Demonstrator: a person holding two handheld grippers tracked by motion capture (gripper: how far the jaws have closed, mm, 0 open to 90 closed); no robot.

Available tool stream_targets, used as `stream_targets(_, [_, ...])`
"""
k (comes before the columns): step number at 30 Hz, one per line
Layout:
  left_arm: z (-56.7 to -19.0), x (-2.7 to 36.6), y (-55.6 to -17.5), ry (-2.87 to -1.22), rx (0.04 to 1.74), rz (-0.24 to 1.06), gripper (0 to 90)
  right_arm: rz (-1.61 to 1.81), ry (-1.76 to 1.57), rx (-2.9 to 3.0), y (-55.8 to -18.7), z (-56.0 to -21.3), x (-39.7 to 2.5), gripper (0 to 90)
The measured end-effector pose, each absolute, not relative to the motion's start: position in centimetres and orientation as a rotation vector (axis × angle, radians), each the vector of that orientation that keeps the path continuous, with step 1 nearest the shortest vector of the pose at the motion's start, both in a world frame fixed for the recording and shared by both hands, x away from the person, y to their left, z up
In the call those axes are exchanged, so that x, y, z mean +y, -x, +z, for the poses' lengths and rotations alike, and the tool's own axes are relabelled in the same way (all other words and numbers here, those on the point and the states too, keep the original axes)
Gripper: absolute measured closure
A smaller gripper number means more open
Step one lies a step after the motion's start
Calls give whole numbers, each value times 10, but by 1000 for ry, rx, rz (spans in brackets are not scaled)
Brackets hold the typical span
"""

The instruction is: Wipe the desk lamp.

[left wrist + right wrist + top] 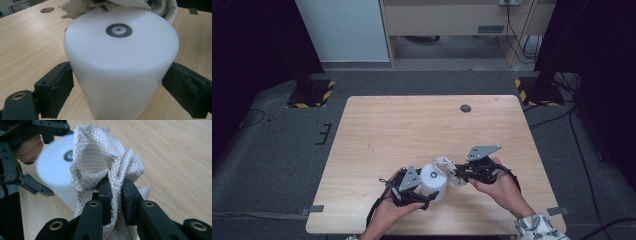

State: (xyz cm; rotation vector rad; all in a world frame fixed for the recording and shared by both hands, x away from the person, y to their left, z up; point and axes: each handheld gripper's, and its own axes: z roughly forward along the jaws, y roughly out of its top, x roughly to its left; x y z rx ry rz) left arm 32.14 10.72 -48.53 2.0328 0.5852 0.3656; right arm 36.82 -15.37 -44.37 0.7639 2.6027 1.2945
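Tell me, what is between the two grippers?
The white cylinder, held by the left gripper, and a cloth pinched by the right gripper, in the high view.

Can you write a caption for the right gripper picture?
Right tool pinches a crumpled cloth against a white cylinder.

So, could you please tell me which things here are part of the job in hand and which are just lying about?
In use:
- white cylinder, clamped between the left gripper jaws
- quilted cloth, pinched in the right gripper and pressed against the cylinder's far side

Lying about:
- round dark cap set in the table near its far edge
- striped stand bases on the floor
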Motion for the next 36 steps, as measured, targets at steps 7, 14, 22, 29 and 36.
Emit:
stream_targets(7, [-487, 104, -323, -2045, 587, 365, 84, 1254, -803, 2652, -370, -470, -151, 798])
stream_targets(14, [-486, 104, -323, -2055, 583, 364, 84, 1205, -825, 2678, -372, -481, -146, 798])
stream_targets(22, [-489, 103, -324, -2061, 588, 357, 83, 1299, -789, 2609, -368, -453, -153, 798])
stream_targets(29, [-489, 102, -323, -2071, 585, 362, 83, 1280, -774, 2627, -365, -453, -154, 798])
stream_targets(36, [-492, 101, -325, -2089, 584, 358, 81, 1210, -800, 2683, -370, -472, -149, 798])
